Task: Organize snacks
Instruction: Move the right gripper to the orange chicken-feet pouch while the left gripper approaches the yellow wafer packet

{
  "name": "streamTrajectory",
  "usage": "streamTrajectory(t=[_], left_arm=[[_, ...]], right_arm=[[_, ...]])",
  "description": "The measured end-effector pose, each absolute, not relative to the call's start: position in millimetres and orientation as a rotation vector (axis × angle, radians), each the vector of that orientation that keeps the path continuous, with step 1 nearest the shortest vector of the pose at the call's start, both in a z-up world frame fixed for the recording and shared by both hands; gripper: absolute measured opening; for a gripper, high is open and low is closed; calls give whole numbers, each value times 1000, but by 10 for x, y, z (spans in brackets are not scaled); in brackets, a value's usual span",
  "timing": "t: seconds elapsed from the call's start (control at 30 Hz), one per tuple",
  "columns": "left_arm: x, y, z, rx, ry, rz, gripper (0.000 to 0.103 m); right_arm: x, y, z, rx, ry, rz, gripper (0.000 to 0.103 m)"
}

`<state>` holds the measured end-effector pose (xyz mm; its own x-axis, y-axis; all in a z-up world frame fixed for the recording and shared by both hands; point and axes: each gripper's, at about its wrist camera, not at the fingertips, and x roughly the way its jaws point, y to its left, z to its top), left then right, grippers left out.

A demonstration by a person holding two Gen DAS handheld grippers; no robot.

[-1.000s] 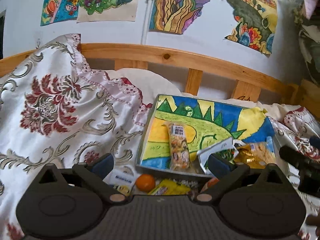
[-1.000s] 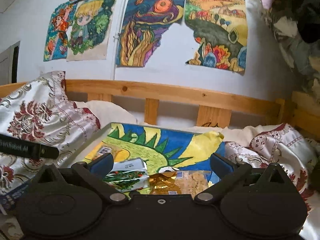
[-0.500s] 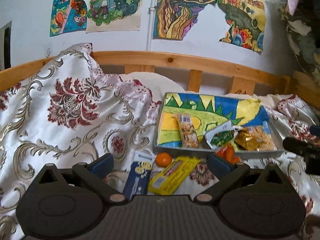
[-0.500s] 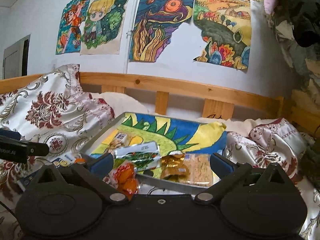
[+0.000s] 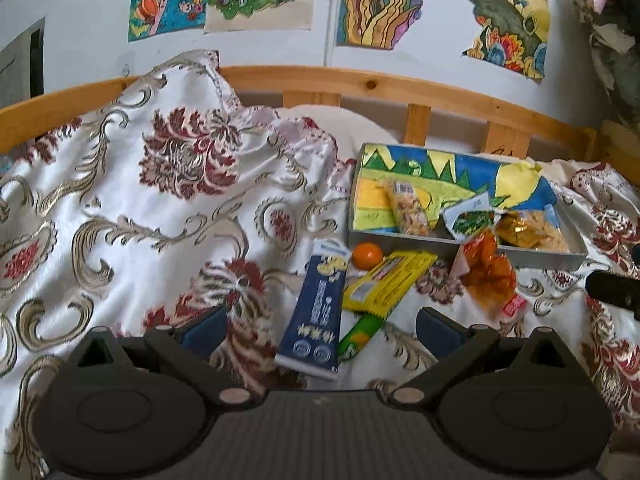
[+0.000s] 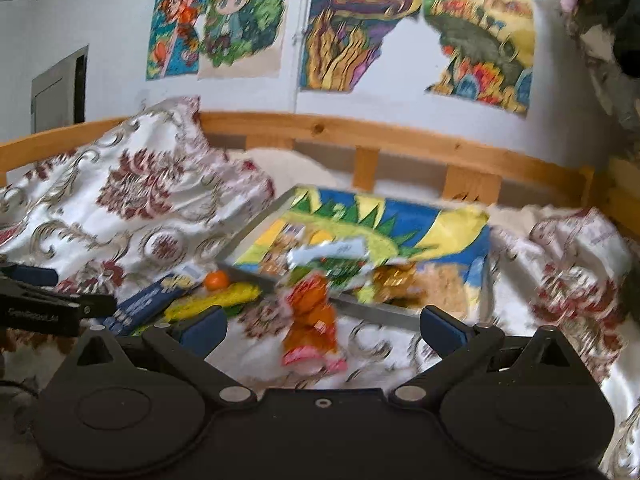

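A grey tray point(image 5: 400, 239) with a colourful drawing inside sits on the bed and holds a clear snack pack point(image 5: 408, 210), a green-and-white packet point(image 5: 468, 218) and a gold-wrapped snack point(image 5: 528, 228). In front of it on the bedspread lie a blue packet point(image 5: 318, 312), a small orange point(image 5: 368, 255), a yellow packet point(image 5: 384, 286) and an orange bag point(image 5: 490, 272). My left gripper point(image 5: 320, 330) is open and empty, just short of the blue packet. My right gripper point(image 6: 322, 326) is open and empty, near the orange bag point(image 6: 310, 320); the tray point(image 6: 372, 308) lies beyond.
A bunched floral bedspread point(image 5: 160, 200) rises at the left. A wooden bed rail point(image 5: 400, 92) and a wall with paintings stand behind the tray. The right gripper's finger point(image 5: 612, 290) shows at the right edge of the left wrist view.
Both grippers have pulled back and up from the tray. The loose snacks in front of the tray have come into view. Both stay open and empty.
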<state>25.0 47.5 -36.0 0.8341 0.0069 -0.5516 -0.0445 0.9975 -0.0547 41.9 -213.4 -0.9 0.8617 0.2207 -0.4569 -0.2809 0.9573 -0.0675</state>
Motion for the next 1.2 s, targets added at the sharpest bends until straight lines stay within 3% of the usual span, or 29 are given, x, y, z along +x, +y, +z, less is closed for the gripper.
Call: streamTrajectory(t=[1.2], left_arm=[[502,460,-516,1,745,-20,102]], right_arm=[[563,-1928,-321,-82,676,354,102]])
